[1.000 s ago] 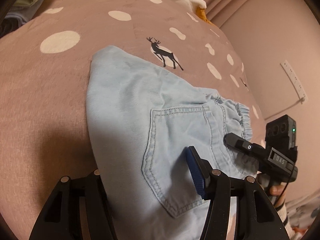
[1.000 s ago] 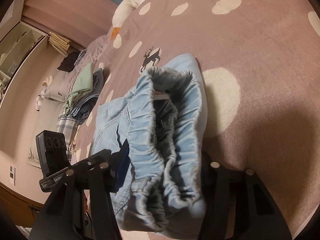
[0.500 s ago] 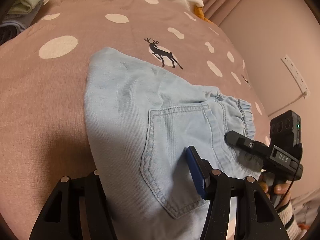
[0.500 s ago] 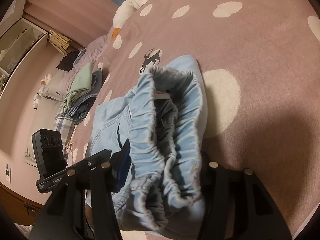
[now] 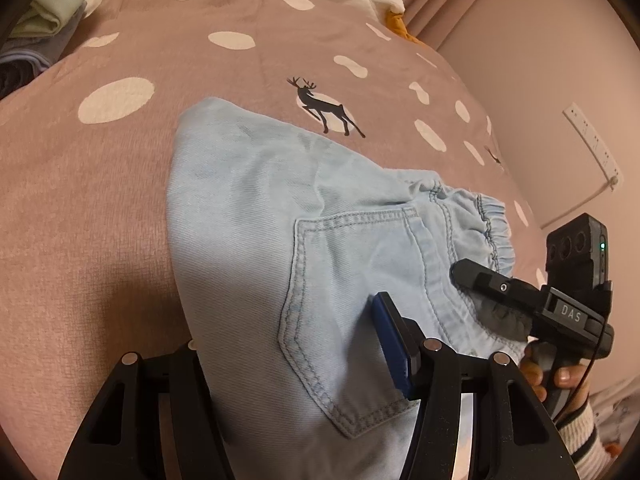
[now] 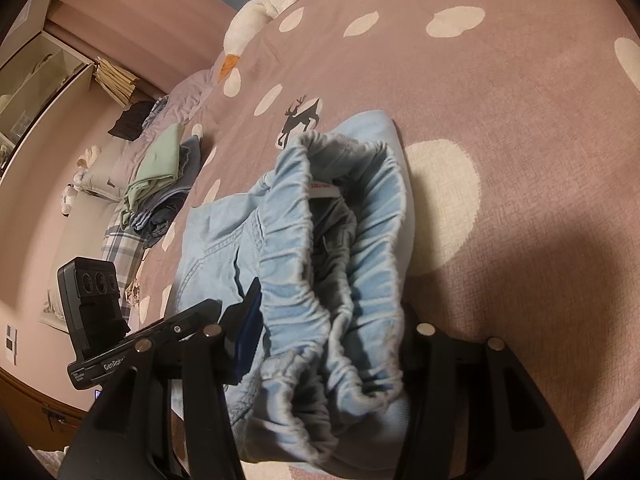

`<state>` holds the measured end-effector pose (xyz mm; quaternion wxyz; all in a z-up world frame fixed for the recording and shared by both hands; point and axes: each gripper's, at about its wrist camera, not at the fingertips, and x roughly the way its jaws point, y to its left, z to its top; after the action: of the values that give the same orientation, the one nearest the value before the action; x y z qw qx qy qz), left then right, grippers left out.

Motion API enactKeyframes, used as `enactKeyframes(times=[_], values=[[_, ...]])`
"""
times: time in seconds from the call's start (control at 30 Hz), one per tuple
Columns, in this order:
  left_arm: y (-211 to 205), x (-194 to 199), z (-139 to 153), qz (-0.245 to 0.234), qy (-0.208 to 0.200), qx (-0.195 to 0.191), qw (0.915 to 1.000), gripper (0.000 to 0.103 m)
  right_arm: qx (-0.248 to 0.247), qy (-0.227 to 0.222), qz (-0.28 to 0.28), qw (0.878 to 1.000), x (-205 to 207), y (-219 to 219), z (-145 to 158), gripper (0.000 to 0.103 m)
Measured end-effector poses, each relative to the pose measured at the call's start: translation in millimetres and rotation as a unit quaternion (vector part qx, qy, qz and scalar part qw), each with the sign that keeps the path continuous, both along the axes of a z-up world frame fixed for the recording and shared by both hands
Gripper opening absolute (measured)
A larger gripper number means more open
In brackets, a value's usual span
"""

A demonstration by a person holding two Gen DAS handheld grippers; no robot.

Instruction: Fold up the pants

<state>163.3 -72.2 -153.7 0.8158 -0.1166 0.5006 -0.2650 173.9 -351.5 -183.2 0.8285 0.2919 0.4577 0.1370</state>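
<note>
Two hand-held grippers are on the pants [image 5: 256,216], one in each of your hands, and the light blue denim lies bunched on the bed [image 5: 80,208], on a pinkish-brown cover with white spots and a black deer print [image 5: 324,108]. Your left hand-held gripper [image 5: 288,344] has the folded cloth running between its fingers: the blue pad [image 5: 390,344] of the one finger lies on the fabric beside the stitched back pocket [image 5: 352,300], while the other finger is under the cloth, so you appear to be grasping the pants there. Your right hand-held gripper [image 6: 332,344] straddles the gathered elastic waistband [image 6: 340,248], which stands up open between the fingers with a white label [image 6: 322,189] showing inside; the fingers sit against both sides of the bunch, clenched on the pants. From the left wrist view you can see the right hand-held gripper's finger resting on the waistband end, with your right hand [image 5: 554,376] on its handle in a striped sleeve cuff. Beyond the pants, near the far edge of the bed, a stack of folded clothes [image 6: 160,176] sits with a pale green piece on top, and a white plush goose [image 6: 256,16] lies at the head of the bed.
</note>
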Motion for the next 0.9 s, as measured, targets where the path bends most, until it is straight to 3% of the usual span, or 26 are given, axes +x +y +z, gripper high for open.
enactKeyframes(times=[0.9], values=[[-1.7,-4.8,-1.0,0.001,-0.019,0.009,0.9998,0.057,-0.021,0.003,-0.003,1.000,4.5,2.8,1.9,0.050]])
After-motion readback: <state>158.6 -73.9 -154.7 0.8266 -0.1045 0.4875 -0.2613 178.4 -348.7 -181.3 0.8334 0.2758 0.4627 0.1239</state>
